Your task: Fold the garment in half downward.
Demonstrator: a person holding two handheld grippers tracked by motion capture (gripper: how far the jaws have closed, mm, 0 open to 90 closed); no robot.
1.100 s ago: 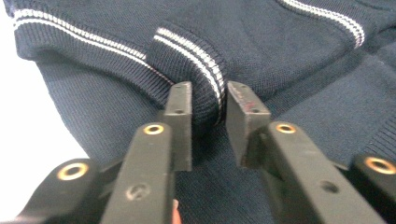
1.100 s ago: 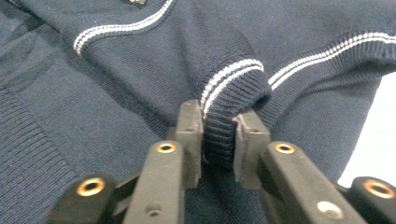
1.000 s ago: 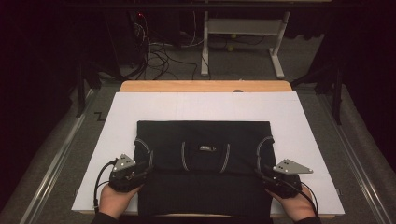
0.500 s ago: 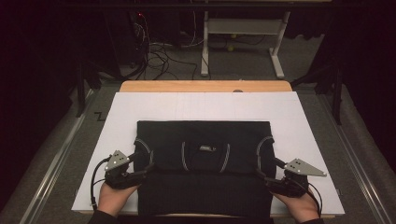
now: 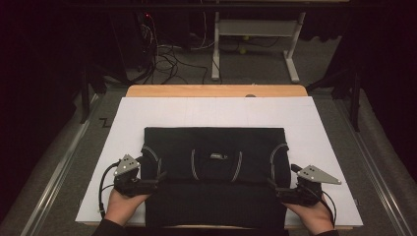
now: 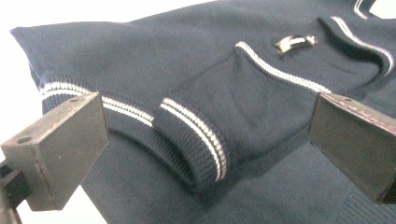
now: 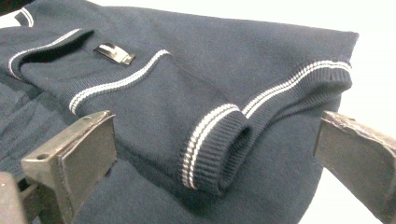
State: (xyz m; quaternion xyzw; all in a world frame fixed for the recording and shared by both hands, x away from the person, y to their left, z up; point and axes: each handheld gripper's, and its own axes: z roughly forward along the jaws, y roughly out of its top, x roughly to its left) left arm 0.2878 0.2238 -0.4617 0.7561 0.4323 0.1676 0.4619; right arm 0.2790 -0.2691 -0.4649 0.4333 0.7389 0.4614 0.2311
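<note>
On the white sheet (image 5: 147,110) over the table, the folded dark sweater (image 5: 214,142) lies square, its near edge close to the person's side, and bare white runs along its far edge and both flanks. The left gripper (image 5: 158,180) sits at the sweater's left edge, the right gripper (image 5: 273,188) at its right; both have just been opening, and their jaws stand wide with a striped cuff (image 6: 198,137) lying loose between, pads apparently clear of the knit. Beyond the table's wooden far edge (image 5: 216,91), cables sprawl on the floor.
</note>
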